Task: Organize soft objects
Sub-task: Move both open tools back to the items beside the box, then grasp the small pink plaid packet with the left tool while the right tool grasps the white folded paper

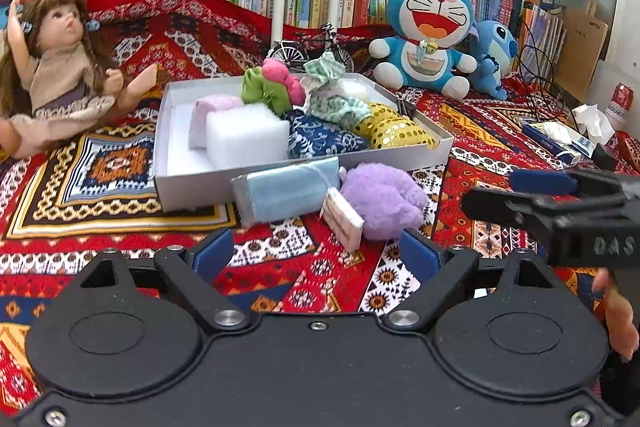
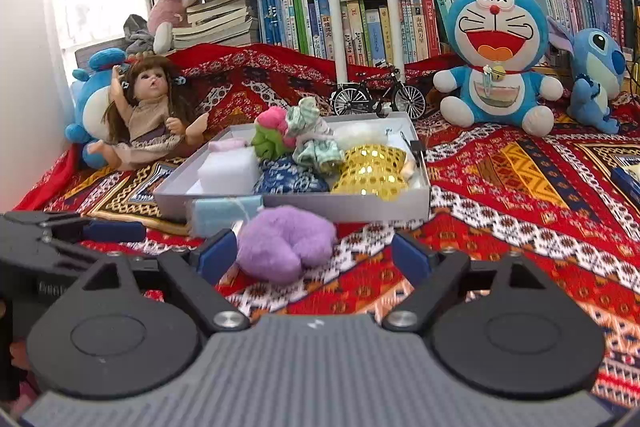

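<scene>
Both grippers hover with fingers spread and nothing between them: the left gripper [image 1: 316, 253] and the right gripper [image 2: 314, 251]. A purple plush [image 2: 286, 241] lies on the patterned cloth [image 2: 500, 187] just in front of the white box [image 2: 348, 207], touching a light blue folded towel [image 1: 286, 191]. Inside the box sit a white foam block [image 1: 246, 135], a gold sequined piece [image 1: 394, 129] and other soft items.
</scene>
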Demonstrator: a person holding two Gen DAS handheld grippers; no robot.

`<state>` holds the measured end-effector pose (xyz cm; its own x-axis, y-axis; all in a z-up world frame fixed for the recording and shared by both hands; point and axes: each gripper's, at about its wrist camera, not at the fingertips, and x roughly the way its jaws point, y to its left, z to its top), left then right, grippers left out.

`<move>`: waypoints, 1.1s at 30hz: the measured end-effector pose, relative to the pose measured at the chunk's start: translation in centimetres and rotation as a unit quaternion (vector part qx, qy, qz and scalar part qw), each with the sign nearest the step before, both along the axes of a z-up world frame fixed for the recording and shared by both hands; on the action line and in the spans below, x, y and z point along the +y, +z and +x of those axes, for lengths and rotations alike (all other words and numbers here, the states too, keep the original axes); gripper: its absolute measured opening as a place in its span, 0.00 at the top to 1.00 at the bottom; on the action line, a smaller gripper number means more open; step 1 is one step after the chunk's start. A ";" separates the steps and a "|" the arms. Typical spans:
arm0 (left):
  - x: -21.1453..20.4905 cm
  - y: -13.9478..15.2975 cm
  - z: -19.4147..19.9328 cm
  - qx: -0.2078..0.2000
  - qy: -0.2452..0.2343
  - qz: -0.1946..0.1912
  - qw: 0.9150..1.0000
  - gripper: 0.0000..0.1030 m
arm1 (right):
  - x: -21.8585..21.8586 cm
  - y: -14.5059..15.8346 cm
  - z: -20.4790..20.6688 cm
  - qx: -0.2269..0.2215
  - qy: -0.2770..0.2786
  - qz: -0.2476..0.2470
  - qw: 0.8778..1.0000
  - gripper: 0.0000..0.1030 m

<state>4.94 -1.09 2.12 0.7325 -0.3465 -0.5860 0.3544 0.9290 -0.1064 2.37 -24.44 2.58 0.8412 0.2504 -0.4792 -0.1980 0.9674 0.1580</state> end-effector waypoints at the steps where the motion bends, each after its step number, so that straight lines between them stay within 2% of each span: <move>1: 0.1 -0.1 0.0 0.001 0.001 -0.001 1.000 0.14 | 0.0 -0.1 -0.4 -0.001 0.003 -0.002 1.000 0.12; 5: 0.4 -0.2 0.5 0.008 0.007 -0.007 1.000 0.16 | 0.6 -0.4 -2.1 -0.004 0.025 -0.006 1.000 0.11; 8: 0.0 -0.3 1.0 0.017 0.002 -0.012 1.000 0.27 | 1.4 -0.7 -2.9 -0.007 0.039 -0.019 0.999 0.11; 10: -0.5 -0.4 1.3 0.020 0.002 -0.009 1.000 0.43 | 2.0 -1.1 -3.3 -0.006 0.049 -0.028 0.998 0.11; 12: -1.0 -0.6 1.5 0.024 0.001 -0.007 1.000 0.52 | 2.6 -1.6 -3.6 0.000 0.057 -0.034 0.998 0.11; 16: -1.8 -0.9 1.9 0.029 -0.006 -0.009 1.000 0.59 | 3.3 -2.4 -3.7 0.011 0.067 -0.037 0.997 0.11; 22: -2.8 -1.2 2.4 0.010 0.004 0.007 1.000 0.68 | 3.9 -3.0 -4.0 0.013 0.070 -0.048 0.996 0.11; 26: -2.4 -1.3 2.5 0.004 0.017 0.020 1.000 0.68 | 4.1 -3.2 -3.9 0.012 0.060 -0.068 0.996 0.11; 33: -0.9 -1.7 2.3 0.008 0.055 0.045 0.997 0.68 | 3.4 -3.3 -3.9 0.010 0.031 -0.072 0.997 0.11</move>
